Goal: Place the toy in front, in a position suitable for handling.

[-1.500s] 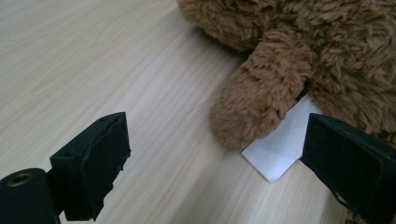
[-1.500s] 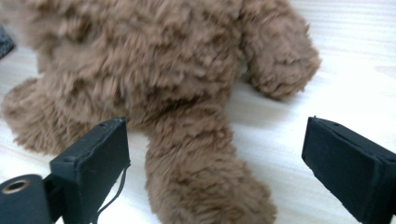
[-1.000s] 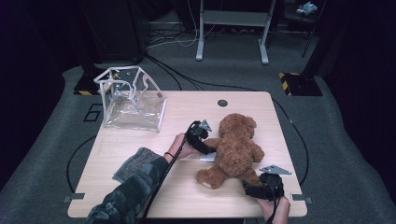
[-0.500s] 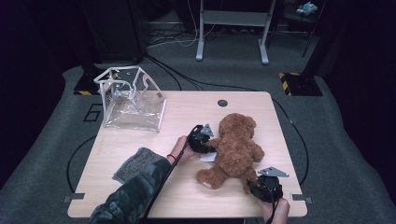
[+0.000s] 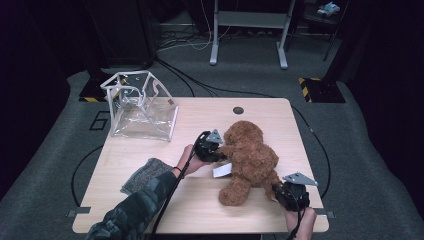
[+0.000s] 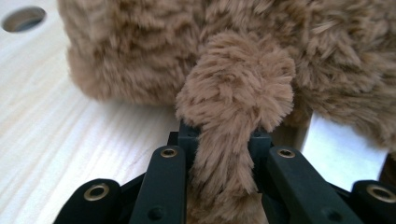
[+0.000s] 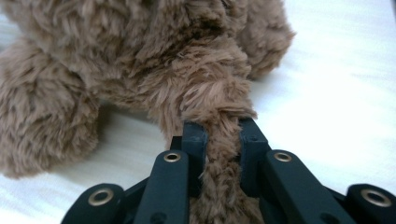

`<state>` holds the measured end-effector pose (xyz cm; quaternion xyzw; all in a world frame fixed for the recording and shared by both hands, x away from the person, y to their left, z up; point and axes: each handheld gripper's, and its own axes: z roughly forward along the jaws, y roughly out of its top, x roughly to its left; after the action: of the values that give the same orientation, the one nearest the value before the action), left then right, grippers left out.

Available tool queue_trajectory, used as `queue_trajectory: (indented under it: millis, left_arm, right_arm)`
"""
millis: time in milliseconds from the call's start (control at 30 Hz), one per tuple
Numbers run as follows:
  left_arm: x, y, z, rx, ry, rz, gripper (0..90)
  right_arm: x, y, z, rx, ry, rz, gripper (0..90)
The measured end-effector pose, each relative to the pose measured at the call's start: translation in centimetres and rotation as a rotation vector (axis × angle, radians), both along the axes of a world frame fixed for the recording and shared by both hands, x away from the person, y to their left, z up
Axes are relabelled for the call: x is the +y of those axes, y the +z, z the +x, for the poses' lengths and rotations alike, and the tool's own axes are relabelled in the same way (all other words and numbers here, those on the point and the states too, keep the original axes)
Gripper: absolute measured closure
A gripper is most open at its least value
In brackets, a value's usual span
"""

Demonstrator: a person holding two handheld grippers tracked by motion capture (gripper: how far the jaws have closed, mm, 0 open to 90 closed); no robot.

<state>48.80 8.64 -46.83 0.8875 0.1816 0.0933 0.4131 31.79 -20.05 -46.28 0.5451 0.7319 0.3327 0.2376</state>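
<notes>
A brown teddy bear [image 5: 250,160] lies on the wooden table [image 5: 200,210]. My left gripper [image 5: 223,149] is at the bear's left side. Its jaws have just been closing and now pinch the bear's furry arm [image 6: 233,93]. In the left gripper view the left gripper [image 6: 224,140] is shut on that arm. My right gripper [image 5: 277,190] is at the bear's lower right, near the table's front edge. Its jaws have just been closing too, and the right gripper [image 7: 223,135] squeezes the bear's leg [image 7: 205,93] between its fingertips.
A clear plastic bag [image 5: 142,107] stands open at the table's back left. A grey cloth [image 5: 145,175] lies at the front left beside a camouflage sleeve. A white tag [image 5: 222,171] lies beside the bear. A round hole [image 5: 238,110] sits near the far edge.
The left gripper has moved in against the bear's arm and taken hold of it. The right gripper has taken hold of the bear's leg, staying near the front edge.
</notes>
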Motion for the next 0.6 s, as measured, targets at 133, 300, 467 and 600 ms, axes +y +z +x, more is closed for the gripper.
queue_trajectory:
  millis: [133,300,467,600]
  left_arm:
    - [0.7,0.9,-0.6,-0.029,0.009,-0.026,75.8]
    - [1.6,1.9,-1.1,-0.074,0.027,-0.057,76.0]
    - [3.0,3.5,-1.8,-0.139,0.051,-0.068,76.0]
    - [4.1,4.3,-2.3,-0.177,0.07,-0.066,75.9]
  right_arm:
    - [0.1,1.0,0.9,-0.028,0.01,-0.049,78.5]
    - [0.4,1.7,1.7,-0.052,0.016,-0.074,78.7]
    - [1.0,2.7,3.1,-0.102,0.041,-0.116,78.9]
    - [1.6,3.4,4.4,-0.123,0.064,-0.128,78.9]
